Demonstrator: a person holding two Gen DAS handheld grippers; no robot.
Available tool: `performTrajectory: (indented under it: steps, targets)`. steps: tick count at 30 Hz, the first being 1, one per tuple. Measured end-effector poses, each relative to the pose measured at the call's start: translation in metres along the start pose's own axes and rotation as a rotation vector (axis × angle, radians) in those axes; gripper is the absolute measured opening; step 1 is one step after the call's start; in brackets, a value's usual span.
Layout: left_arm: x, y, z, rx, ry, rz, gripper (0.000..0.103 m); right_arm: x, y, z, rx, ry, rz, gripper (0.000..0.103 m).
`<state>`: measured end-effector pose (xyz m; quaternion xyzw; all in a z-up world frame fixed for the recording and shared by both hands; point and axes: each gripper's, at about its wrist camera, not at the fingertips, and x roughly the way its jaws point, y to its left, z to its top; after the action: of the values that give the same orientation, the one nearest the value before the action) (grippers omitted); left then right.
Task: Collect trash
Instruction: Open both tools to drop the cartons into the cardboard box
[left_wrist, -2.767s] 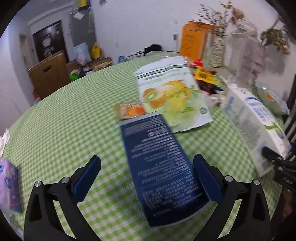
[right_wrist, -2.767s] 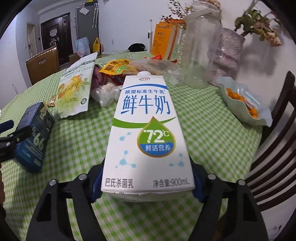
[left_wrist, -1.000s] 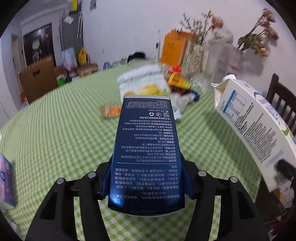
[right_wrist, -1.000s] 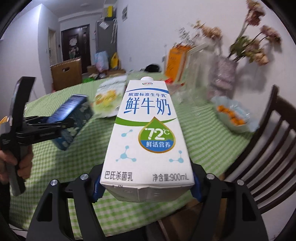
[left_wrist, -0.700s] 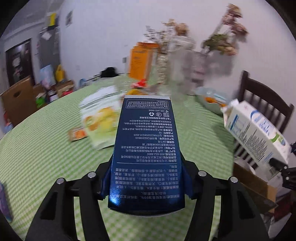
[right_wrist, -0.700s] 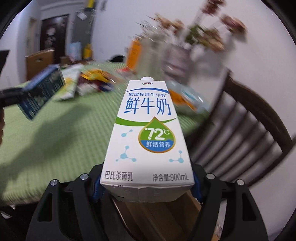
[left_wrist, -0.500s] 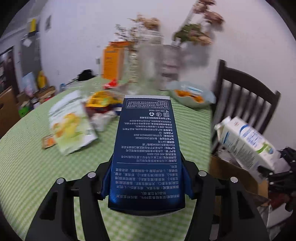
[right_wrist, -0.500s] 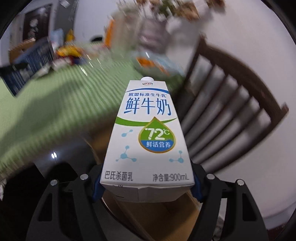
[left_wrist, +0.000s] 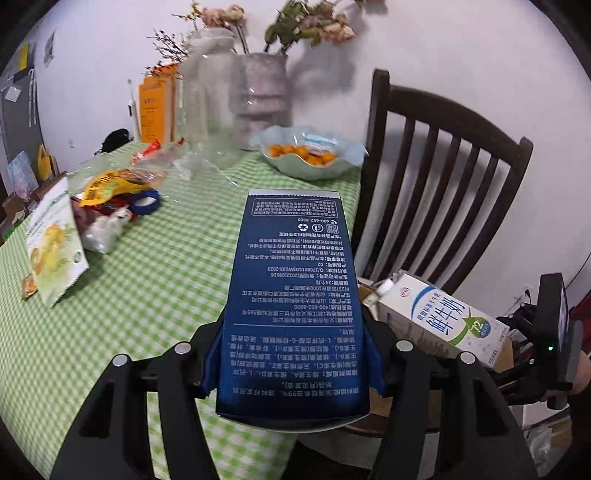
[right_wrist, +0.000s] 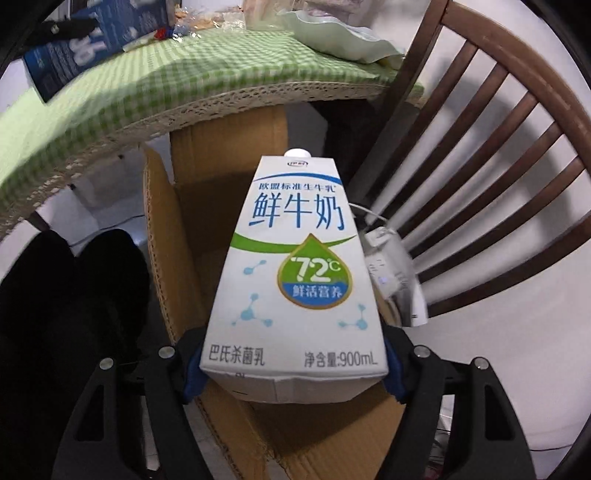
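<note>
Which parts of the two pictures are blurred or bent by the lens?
Left wrist view: the dark blue carton is sharp, the snack bags slightly smeared, the chair bowed by the fisheye. Right wrist view: the milk carton is crisp, the tablecloth soft and its edge curved.

A: White wall straight ahead, plain and evenly lit, soft shadows of dried flowers thrown across it.

B: And the dark wooden chair with its slatted back, tucked in just beside the round table. Green-and-white check cloth on that, with a pale lace trim showing from below.

A: Back of the table, a frosted vase holding those flowers, a tall clear jar touching it, orange books against the wall.

B: Far left, a dark panel with notes pinned on. Under the table, pale floor.
</note>
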<state>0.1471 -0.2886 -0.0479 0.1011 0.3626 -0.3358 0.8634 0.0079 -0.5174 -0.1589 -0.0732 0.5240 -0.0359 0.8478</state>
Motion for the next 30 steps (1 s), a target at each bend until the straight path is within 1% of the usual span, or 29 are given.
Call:
performTrajectory:
  steps: [2,4,6,9,10,11,13,15,17,19,21,22,24,26,27,28,29,30]
  targets:
    - [0.005,-0.006,0.0,0.011,0.012,-0.005,0.059,-0.004,0.004,-0.005,-0.036,-0.016,0.047,0.071]
    - [0.011,-0.015,0.0,0.025,0.025,-0.018,0.059,0.0,0.005,-0.008,-0.058,-0.006,0.074,0.071]
    - [0.018,-0.028,0.001,0.046,0.038,-0.029,0.059,0.009,0.001,-0.012,-0.034,0.017,0.083,0.071]
    - [0.024,-0.045,-0.001,0.083,0.049,-0.062,0.059,0.02,-0.009,-0.014,0.007,0.039,0.081,0.072]
    - [0.027,-0.049,-0.002,0.091,0.056,-0.073,0.059,0.024,-0.014,-0.014,0.032,0.046,0.057,0.076]
    - [0.032,-0.056,-0.003,0.109,0.071,-0.09,0.059,0.025,-0.019,-0.015,0.052,0.049,0.043,0.076]
    - [0.041,-0.067,-0.006,0.139,0.091,-0.094,0.059,0.025,-0.029,-0.018,0.108,0.05,0.066,0.076]
    - [0.05,-0.078,-0.007,0.166,0.107,-0.106,0.059,0.025,-0.037,-0.017,0.145,0.048,0.065,0.076]
    - [0.061,-0.088,-0.007,0.178,0.138,-0.141,0.059,0.022,-0.043,-0.02,0.178,0.042,0.046,0.077]
    - [0.073,-0.096,-0.007,0.186,0.173,-0.17,0.06,0.02,-0.047,-0.023,0.2,0.041,0.02,0.081]
    - [0.091,-0.105,-0.009,0.189,0.237,-0.183,0.061,0.015,-0.049,-0.027,0.219,0.038,0.003,0.083]
    - [0.103,-0.11,-0.012,0.197,0.291,-0.192,0.061,0.017,-0.054,-0.029,0.227,0.037,-0.005,0.086]
    - [0.117,-0.119,-0.016,0.226,0.344,-0.183,0.061,0.018,-0.055,-0.033,0.237,0.045,-0.018,0.087]
    - [0.132,-0.127,-0.022,0.241,0.415,-0.195,0.061,0.019,-0.056,-0.038,0.243,0.057,-0.032,0.087]
    - [0.14,-0.131,-0.025,0.239,0.458,-0.214,0.065,0.02,-0.057,-0.041,0.252,0.059,-0.028,0.088]
    - [0.147,-0.135,-0.027,0.243,0.499,-0.218,0.068,0.02,-0.057,-0.042,0.26,0.062,-0.032,0.088]
    - [0.154,-0.139,-0.029,0.251,0.533,-0.197,0.074,0.021,-0.058,-0.043,0.265,0.065,-0.038,0.088]
    - [0.157,-0.14,-0.03,0.255,0.546,-0.18,0.075,0.021,-0.059,-0.045,0.271,0.066,-0.041,0.088]
